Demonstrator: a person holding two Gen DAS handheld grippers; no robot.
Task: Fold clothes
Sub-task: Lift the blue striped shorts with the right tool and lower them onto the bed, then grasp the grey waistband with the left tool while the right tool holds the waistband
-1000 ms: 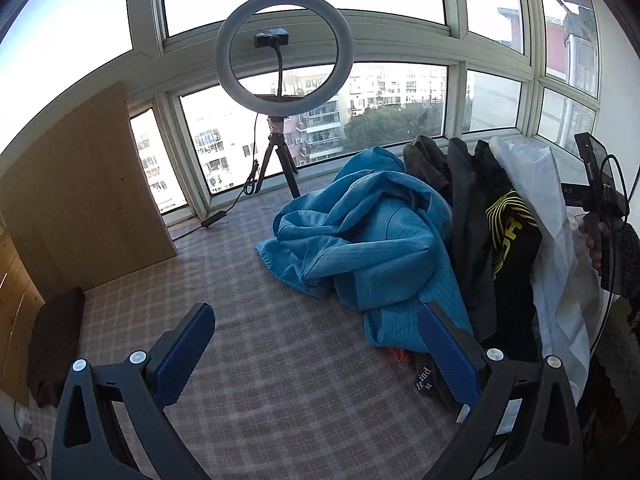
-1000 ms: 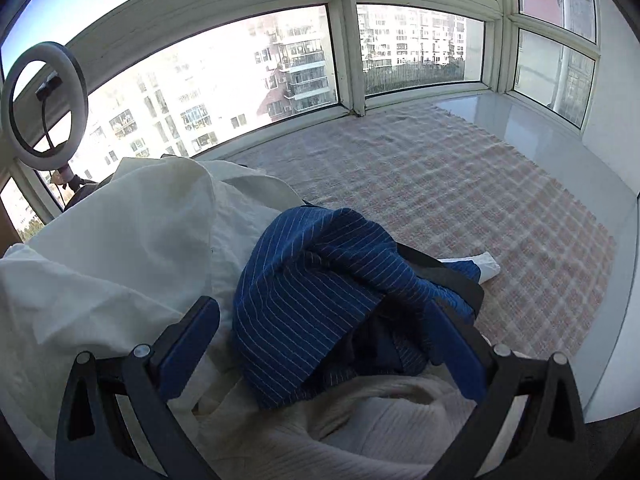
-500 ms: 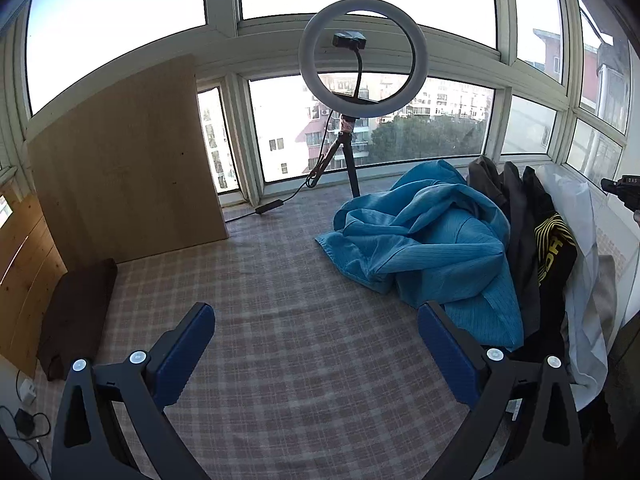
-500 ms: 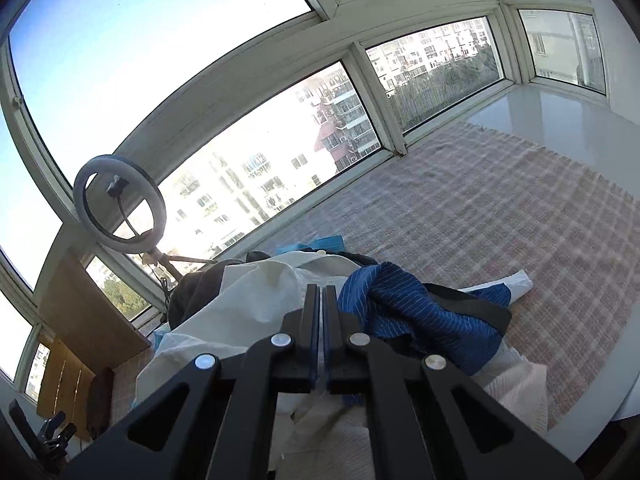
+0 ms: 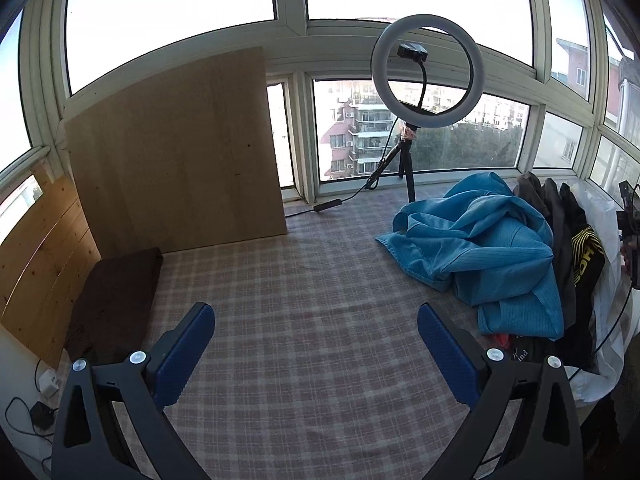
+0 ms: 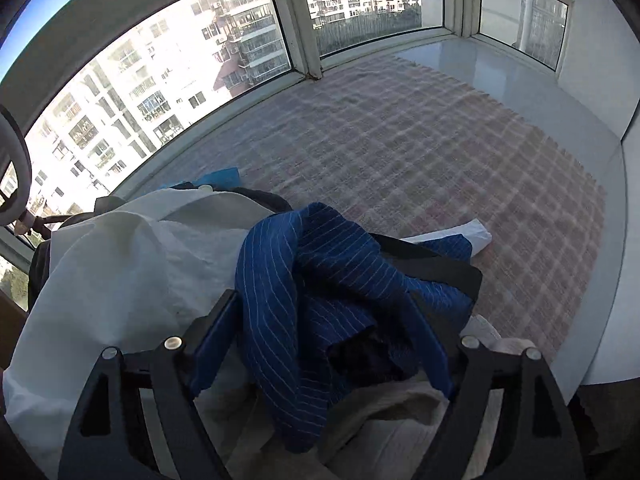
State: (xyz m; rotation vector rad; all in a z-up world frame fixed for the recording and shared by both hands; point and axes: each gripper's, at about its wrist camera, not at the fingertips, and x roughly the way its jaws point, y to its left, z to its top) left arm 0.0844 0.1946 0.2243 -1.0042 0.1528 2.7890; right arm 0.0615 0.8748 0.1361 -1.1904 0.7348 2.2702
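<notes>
My left gripper is open and empty above the plaid mat. To its right lies the clothes pile: a crumpled light blue garment, a black one with yellow print and a white one. In the right wrist view my right gripper points down into the pile, its jaws opening. A navy pinstriped garment bulges between its fingers, and the pads do not visibly press on it. A white garment lies to its left and cream fabric below.
A ring light on a tripod stands by the window with its cable on the mat. A wooden board leans at the left, with a dark brown folded cloth at its foot. A plug and cables lie at the lower left.
The left view has swung left, so the pile now sits at its right edge. The right gripper closed and lifted, then came back down over the striped garment with its jaws apart.
</notes>
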